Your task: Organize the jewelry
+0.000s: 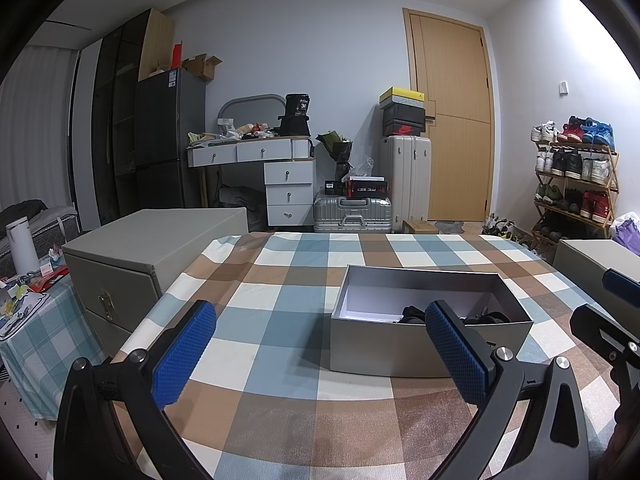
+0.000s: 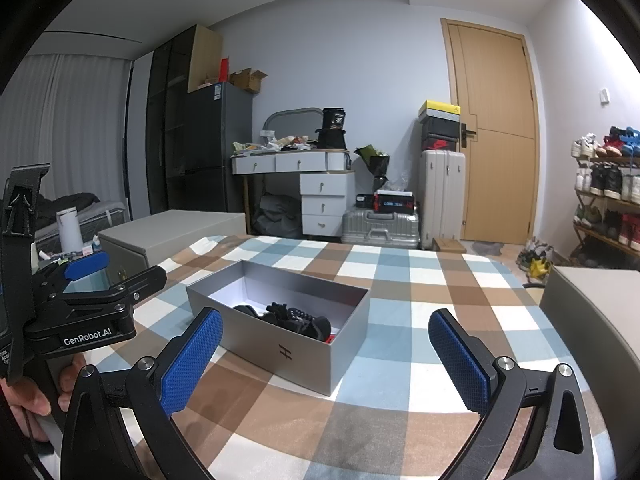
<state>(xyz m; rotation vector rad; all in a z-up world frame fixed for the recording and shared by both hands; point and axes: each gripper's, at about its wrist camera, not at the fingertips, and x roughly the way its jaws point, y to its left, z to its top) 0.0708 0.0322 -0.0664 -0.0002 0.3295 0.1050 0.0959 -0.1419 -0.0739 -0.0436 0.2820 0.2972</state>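
An open grey box point(image 1: 428, 354) stands on the checkered tablecloth point(image 1: 280, 312); it also shows in the right wrist view point(image 2: 304, 364). Dark jewelry pieces point(image 2: 294, 317) lie inside it, partly hidden by the wall in the left wrist view point(image 1: 414, 315). My left gripper point(image 1: 320, 354) is open and empty, above the table just left of and in front of the box. My right gripper point(image 2: 326, 360) is open and empty, in front of the box's near corner. The left gripper shows at the left edge of the right wrist view point(image 2: 86, 288).
A grey drawer cabinet point(image 1: 132, 268) stands by the table's left side and another grey box point(image 2: 596, 320) at its right. Behind are a white desk point(image 1: 276, 168), suitcases point(image 1: 352, 210), a door point(image 1: 456, 120) and a shoe rack point(image 1: 576, 184).
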